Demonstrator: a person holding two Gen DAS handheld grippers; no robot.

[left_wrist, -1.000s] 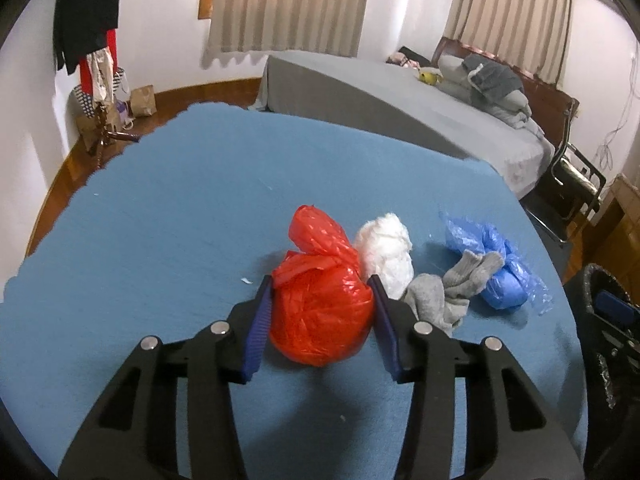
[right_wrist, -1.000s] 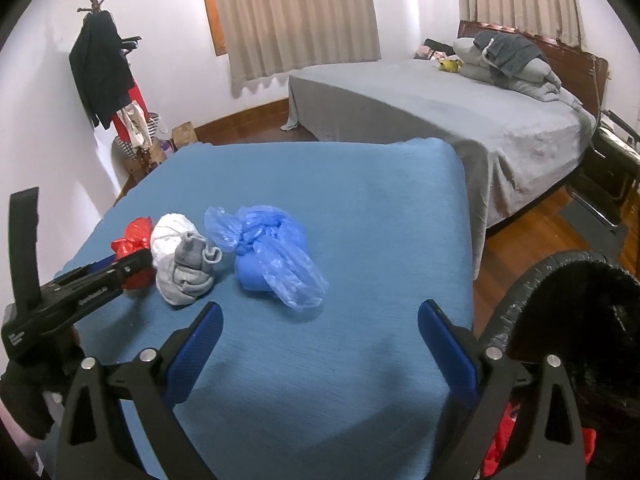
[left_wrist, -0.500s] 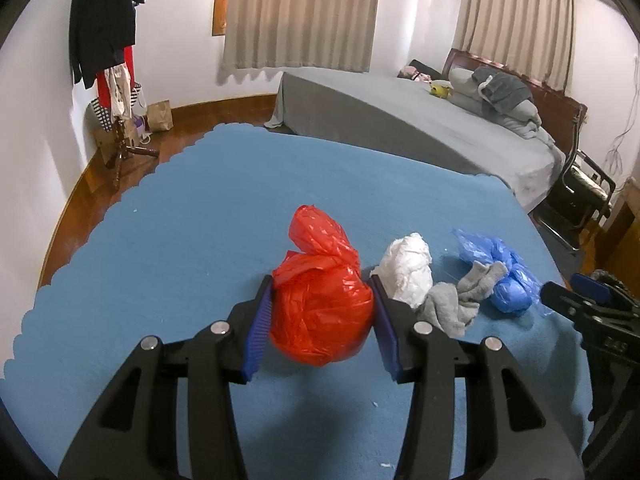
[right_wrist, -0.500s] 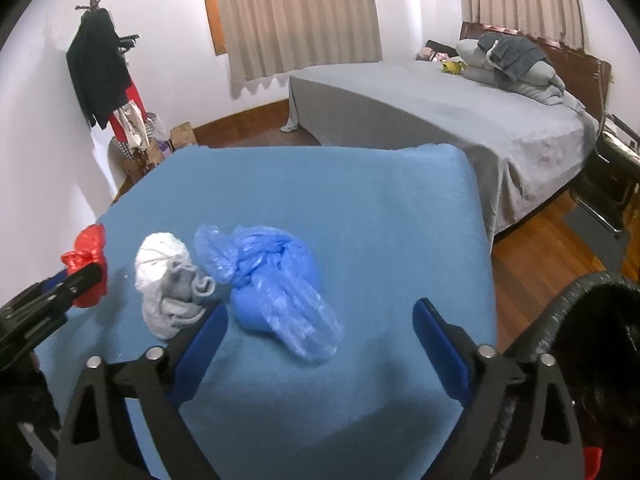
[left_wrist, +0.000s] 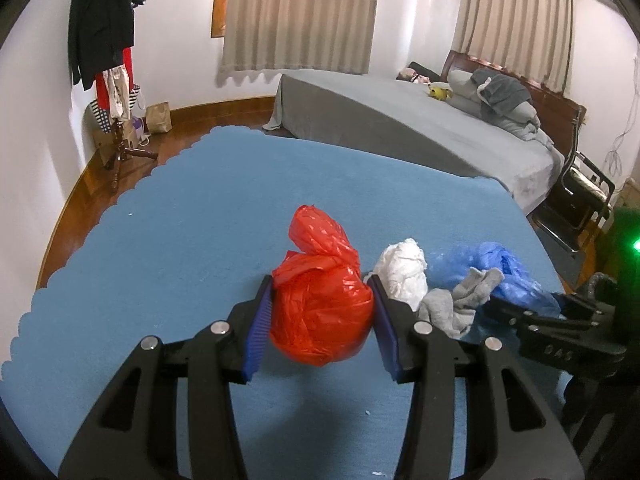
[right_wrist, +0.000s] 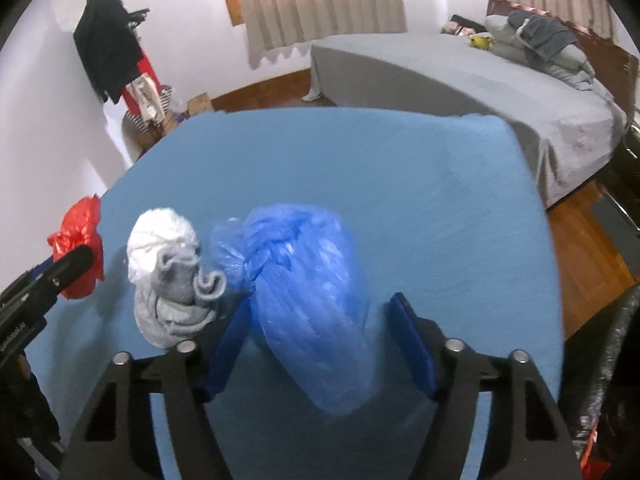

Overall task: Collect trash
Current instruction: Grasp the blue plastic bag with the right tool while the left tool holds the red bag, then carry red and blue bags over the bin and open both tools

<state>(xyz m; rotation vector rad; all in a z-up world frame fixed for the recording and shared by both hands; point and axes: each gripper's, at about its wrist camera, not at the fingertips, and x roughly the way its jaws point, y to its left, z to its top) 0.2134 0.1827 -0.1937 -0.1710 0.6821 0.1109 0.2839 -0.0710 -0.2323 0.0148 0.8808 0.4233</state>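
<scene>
The left claw (left_wrist: 320,320) pinches the red bag (left_wrist: 320,312) just above the blue bench (left_wrist: 180,240). Right of the red bag lie one white wad (left_wrist: 404,268), one grey sock (left_wrist: 456,304) and one blue bag (right_wrist: 308,280). The right claw (right_wrist: 320,340) is closing around the blue bag, its right pad apart from it. Beyond the red bag the bench is free up to its far edge.

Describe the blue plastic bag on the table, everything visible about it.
The blue plastic bag is thin, crinkled, translucent film, bunched and knotted into a stuffed lump. It lies on the blue tablecloth, touching the grey sock beside it. The right gripper straddles it, jaws closing, one pad against it, the other apart.
</scene>
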